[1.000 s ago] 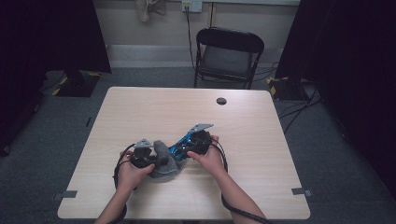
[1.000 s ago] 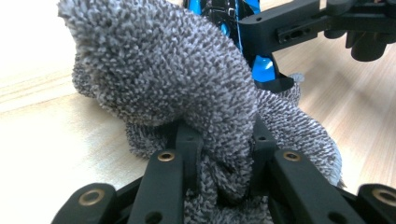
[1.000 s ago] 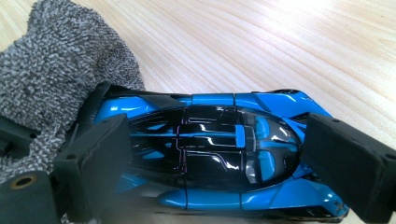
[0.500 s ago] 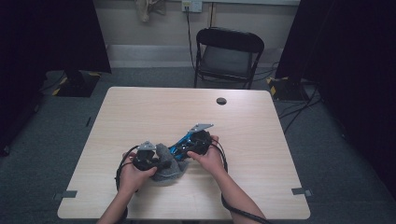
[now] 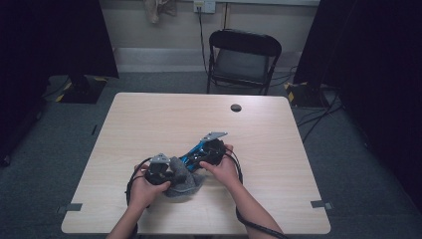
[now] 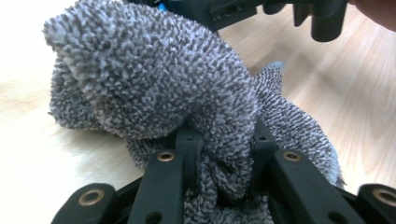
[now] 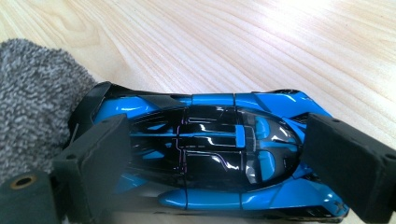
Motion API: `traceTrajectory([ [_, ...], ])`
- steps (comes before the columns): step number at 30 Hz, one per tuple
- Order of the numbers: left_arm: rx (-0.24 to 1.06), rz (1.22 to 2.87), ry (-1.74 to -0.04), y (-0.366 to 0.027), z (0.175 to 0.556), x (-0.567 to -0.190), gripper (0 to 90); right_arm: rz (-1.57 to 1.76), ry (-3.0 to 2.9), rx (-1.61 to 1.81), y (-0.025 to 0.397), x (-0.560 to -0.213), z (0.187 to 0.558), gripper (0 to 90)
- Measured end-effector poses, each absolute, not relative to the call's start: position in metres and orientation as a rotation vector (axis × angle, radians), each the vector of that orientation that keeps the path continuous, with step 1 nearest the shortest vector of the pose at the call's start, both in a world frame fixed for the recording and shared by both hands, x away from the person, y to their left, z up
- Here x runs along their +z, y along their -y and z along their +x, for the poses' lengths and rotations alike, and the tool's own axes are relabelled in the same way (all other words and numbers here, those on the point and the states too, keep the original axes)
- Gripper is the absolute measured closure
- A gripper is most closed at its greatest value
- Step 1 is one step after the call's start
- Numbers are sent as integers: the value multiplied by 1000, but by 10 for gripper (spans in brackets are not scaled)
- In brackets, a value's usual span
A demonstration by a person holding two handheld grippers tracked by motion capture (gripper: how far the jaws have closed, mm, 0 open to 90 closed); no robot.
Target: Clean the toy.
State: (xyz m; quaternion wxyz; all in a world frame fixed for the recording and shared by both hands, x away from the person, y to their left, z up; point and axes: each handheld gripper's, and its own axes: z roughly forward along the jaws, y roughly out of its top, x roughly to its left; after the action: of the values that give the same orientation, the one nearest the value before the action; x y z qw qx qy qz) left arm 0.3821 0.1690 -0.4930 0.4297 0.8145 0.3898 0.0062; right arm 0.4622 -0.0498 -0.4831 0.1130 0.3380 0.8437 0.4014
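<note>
A blue and black toy car [image 7: 219, 154] sits crosswise between the jaws of my right gripper [image 7: 210, 149], which is shut on its sides. In the high view the car [image 5: 191, 154] points toward my left gripper [image 5: 158, 172]. A grey terry cloth [image 6: 154, 79] is bunched up, and my left gripper [image 6: 224, 140] is shut on a fold of it. The cloth [image 7: 28, 112] presses against one end of the car. In the high view the cloth [image 5: 181, 183] lies on the table between the two hands.
The light wooden table [image 5: 149, 119] has a small black round disc [image 5: 236, 107] near its far edge. A black folding chair [image 5: 242, 55] stands behind the table. Cables run over the floor at the right [image 5: 318, 114].
My left gripper has shifted a little toward the near edge and to the right with the cloth. The right gripper and the car have hardly moved.
</note>
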Motion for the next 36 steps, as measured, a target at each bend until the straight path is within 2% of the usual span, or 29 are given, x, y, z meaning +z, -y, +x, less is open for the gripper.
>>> traceTrajectory([
  [11, 20, 2052, -944, -161, 379, -492, 726, 989, -2471, 1183, 50, -484, 462, 76],
  [36, -65, 2125, -796, -123, 366, -487, 722, 995, -2474, 1176, 49, -483, 462, 76],
])
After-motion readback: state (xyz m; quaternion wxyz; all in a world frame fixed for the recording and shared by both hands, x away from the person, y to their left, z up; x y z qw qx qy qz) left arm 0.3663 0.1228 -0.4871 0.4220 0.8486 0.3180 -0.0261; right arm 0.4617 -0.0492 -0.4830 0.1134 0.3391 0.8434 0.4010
